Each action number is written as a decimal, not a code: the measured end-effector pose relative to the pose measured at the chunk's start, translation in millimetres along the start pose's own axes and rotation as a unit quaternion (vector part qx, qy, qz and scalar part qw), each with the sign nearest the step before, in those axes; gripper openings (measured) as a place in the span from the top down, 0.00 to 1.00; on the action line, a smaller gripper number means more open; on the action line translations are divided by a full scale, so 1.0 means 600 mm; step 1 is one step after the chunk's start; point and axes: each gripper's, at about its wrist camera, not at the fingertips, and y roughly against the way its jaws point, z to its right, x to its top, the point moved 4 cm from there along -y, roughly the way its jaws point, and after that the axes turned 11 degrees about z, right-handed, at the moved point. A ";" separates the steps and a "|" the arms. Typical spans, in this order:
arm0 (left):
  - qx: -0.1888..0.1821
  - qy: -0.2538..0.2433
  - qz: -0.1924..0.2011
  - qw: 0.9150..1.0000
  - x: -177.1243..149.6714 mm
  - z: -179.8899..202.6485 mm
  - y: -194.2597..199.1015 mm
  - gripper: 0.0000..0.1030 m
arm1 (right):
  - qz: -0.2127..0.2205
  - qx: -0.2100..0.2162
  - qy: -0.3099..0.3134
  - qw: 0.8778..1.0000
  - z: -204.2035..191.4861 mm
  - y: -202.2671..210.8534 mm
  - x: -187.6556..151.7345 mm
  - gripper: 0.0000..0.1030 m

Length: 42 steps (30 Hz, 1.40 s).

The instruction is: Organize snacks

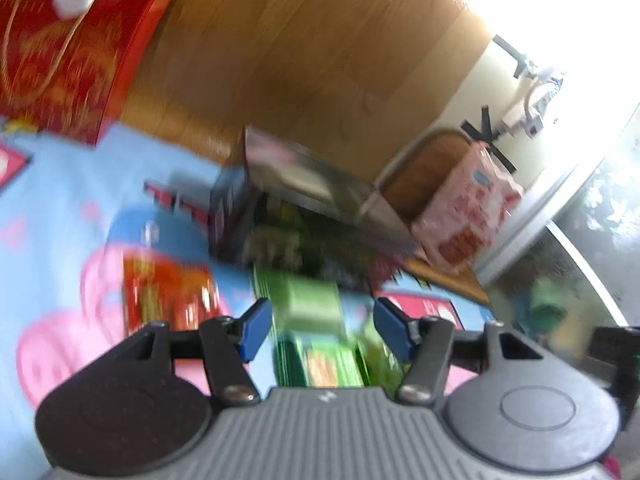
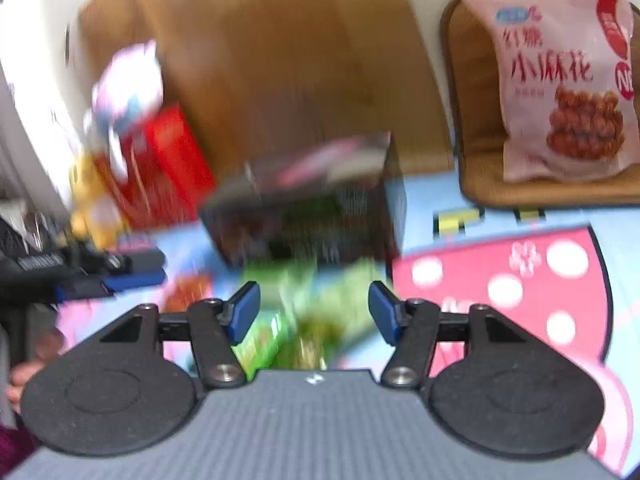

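Both frames blurred. Left claw (image 1: 320, 330) and right claw (image 2: 314, 312) are held wide open, nothing gripped. Green snack packs (image 1: 316, 320) are seen on the mat (image 1: 52, 208), before a dark box (image 2: 320, 204).

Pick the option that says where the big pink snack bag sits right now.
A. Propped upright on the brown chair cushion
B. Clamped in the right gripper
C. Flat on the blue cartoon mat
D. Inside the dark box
A: the pink snack bag stands upright on the brown chair cushion, beyond the blue cartoon mat, and the open right gripper holds nothing.
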 end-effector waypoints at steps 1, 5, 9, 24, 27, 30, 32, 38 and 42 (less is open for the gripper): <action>-0.003 0.005 -0.003 1.000 -0.009 -0.002 0.007 0.44 | -0.015 -0.004 0.008 1.000 -0.004 -0.009 -0.009 0.41; -0.003 0.019 0.000 1.000 -0.030 -0.010 0.039 0.44 | -0.070 0.017 -0.010 0.997 -0.023 -0.038 -0.030 0.60; 0.010 0.034 0.010 0.999 -0.031 -0.030 0.071 0.44 | -0.065 0.075 0.062 0.993 -0.110 -0.022 -0.052 0.61; 0.006 0.043 -0.006 0.999 -0.082 -0.065 0.150 0.44 | -0.057 0.149 0.112 0.981 -0.162 0.074 -0.113 0.48; 0.008 0.040 -0.013 0.999 -0.093 -0.070 0.157 0.44 | -0.067 0.163 0.153 0.972 -0.195 0.073 -0.136 0.48; 0.018 0.035 -0.015 0.999 -0.094 -0.074 0.152 0.42 | -0.080 0.173 0.179 0.965 -0.221 0.058 -0.155 0.48; 0.025 0.025 -0.016 0.999 -0.091 -0.075 0.140 0.42 | -0.072 0.171 0.197 0.963 -0.236 0.054 -0.162 0.45; 0.018 0.011 -0.036 0.999 -0.109 -0.065 0.113 0.57 | -0.044 0.127 0.229 0.964 -0.240 0.050 -0.160 0.46; -0.008 0.012 -0.056 0.998 -0.129 -0.053 0.124 0.58 | -0.012 0.044 0.232 0.972 -0.183 0.061 -0.136 0.46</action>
